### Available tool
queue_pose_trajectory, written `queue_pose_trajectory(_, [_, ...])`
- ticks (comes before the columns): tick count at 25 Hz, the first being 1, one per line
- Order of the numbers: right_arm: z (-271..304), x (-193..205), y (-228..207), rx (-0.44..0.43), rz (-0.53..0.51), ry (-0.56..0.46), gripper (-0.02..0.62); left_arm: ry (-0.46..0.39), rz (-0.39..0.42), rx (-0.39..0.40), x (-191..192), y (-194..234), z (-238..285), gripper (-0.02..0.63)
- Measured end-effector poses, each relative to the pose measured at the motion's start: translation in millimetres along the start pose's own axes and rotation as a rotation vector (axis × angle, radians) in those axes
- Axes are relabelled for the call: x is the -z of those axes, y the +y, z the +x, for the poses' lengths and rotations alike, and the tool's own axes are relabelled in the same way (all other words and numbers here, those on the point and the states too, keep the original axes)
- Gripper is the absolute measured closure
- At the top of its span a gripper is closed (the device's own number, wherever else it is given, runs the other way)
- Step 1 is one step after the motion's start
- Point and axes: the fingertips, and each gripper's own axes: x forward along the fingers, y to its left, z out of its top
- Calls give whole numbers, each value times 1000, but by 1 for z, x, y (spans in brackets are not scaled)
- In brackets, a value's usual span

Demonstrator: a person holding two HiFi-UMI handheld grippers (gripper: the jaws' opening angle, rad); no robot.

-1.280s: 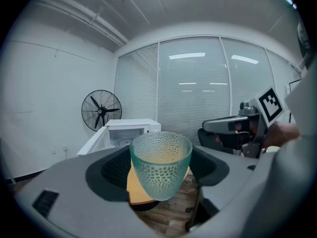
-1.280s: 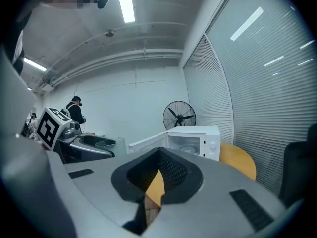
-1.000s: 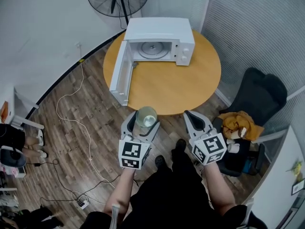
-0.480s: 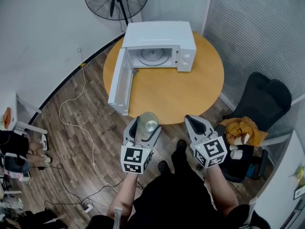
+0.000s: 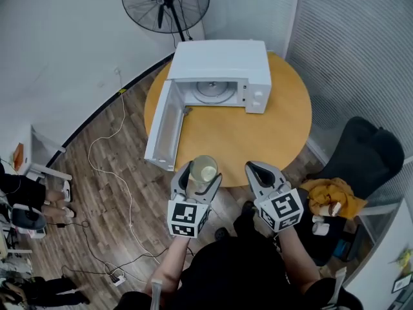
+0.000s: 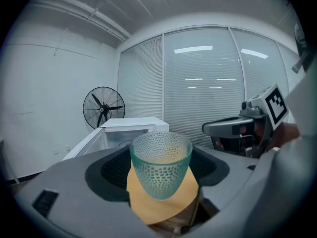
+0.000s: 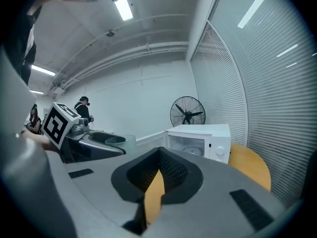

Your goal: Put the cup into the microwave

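Filling the middle of the head view, a round wooden desk [image 5: 271, 141] carries a white microwave [image 5: 222, 57] on its far side. The microwave's door [image 5: 164, 128] is swung wide to the left, and the glass plate inside shows only in part. Behind it, a standing fan [image 5: 166, 2] is cut off by the top edge of the frame. At the right, a dark chair [image 5: 364, 154] is partly covered by a yellow cloth [image 5: 326, 189]. The right gripper [image 5: 260, 171] has its fingers drawn almost together, with nothing between them. The left gripper [image 5: 200, 176] has its fingers clamped on a dimpled clear cup [image 6: 161, 165]. The cup is upright in the air by the desk's near rim, well apart from the microwave. Its base is hidden from above, and whether it holds anything cannot be told.
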Motion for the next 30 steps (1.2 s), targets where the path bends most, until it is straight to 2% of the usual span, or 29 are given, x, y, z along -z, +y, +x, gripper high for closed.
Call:
queue_pose_trajectory(12, [16, -4, -58, -67, -8, 1, 586, 12, -48, -34, -16, -16, 58, 247])
queue_pose_trajectory(17, [21, 2, -61, -143, -6, 3, 586, 32, -55, -40, -11, -23, 70, 247])
queue_pose_trajectory(25, [30, 16, -59, -170, 42, 26, 586, 70, -62, -44, -2, -21, 80, 247])
queue_pose_trajectory(30, [39, 17, -66, -141, 53, 34, 586, 75, -44, -22, 2, -10, 97, 247])
